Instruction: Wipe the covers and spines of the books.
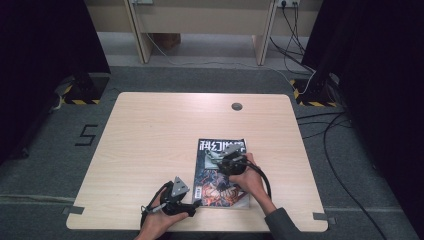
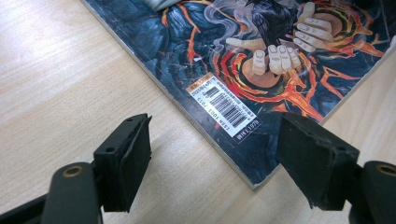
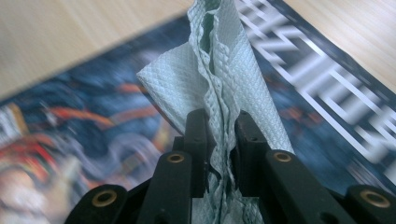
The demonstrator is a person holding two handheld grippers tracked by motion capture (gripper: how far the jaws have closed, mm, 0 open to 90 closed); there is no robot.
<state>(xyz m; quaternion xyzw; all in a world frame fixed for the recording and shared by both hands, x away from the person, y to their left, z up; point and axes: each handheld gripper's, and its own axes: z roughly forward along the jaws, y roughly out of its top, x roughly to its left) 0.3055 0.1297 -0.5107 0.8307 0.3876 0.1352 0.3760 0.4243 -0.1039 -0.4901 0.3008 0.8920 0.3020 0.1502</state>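
Right claw (image 3: 219,140) pinched on pale green paper towel (image 3: 219,74) over magazine (image 3: 327,93); left claw (image 2: 219,158) wide, empty.

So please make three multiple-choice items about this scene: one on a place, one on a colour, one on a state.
1. Where does the magazine lie?
A. on the wooden table, near the person's edge
B. on the floor
C. standing upright against a wall

2. What colour is the paper towel?
A. bright red
B. pale green
C. black

3. How is the left gripper?
A. shut on the paper towel
B. shut on the magazine
C. open, holding nothing

Answers:
1 A, the high view shows it flat on the tabletop, right of the middle.
2 B, the right gripper pinches a pale green embossed sheet.
3 C, its jaws stand apart by the magazine's corner.
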